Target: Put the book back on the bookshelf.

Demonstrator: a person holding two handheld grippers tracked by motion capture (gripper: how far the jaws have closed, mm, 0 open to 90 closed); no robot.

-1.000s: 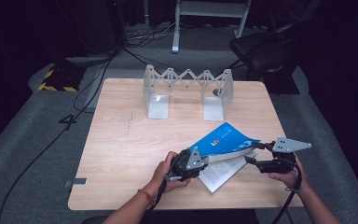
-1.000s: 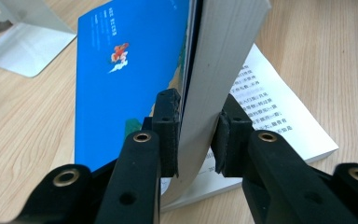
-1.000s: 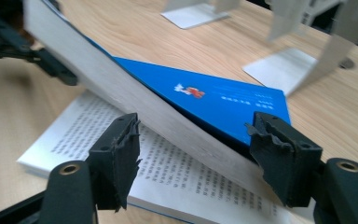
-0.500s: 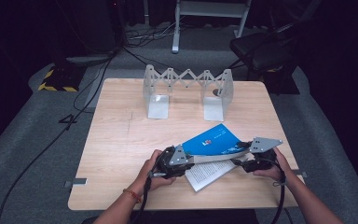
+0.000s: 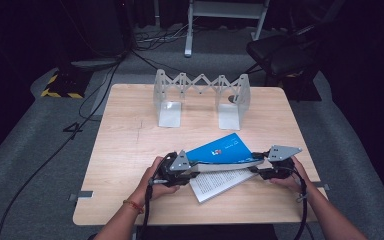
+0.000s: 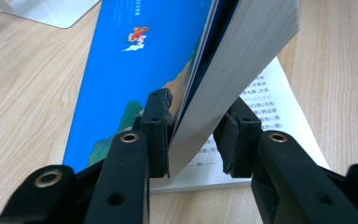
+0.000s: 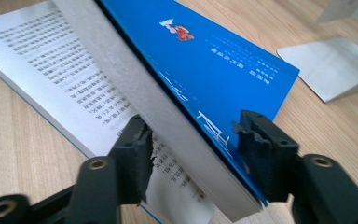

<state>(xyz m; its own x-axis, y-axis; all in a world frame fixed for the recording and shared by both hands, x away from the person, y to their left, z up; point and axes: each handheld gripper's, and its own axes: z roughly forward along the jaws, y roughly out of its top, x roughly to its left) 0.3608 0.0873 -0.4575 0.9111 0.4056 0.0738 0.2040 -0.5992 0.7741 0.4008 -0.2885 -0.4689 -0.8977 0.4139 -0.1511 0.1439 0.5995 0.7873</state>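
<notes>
We have the blue book (image 5: 220,150) lying open at the near edge of the wooden table (image 5: 130,150), right of centre, its cover and a thick block of pages lifted off the printed page that lies flat beneath. Our left gripper (image 6: 193,135) has that lifted block between its jaws: one pad lies against the blue cover, while the other stands just off the page edges, so the hold looks loose, and these jaws have just been opening a little. Our right gripper (image 7: 193,149) straddles the same block from the other end; its jaws have just been closing, yet daylight shows between each pad and the book, so no grip there. In the high view the left gripper (image 5: 177,167) and right gripper (image 5: 272,162) sit at opposite ends of the book, a hand behind each.

Farther back stands the grey folding rack (image 5: 200,97), well apart from the book, with bare wood between; its flat foot (image 7: 326,70) shows beyond the cover. Nothing blocks either gripper. Cables (image 5: 95,85) trail over the grey floor.

Compared with a second ago, the book and both hands sit further left on the table.
</notes>
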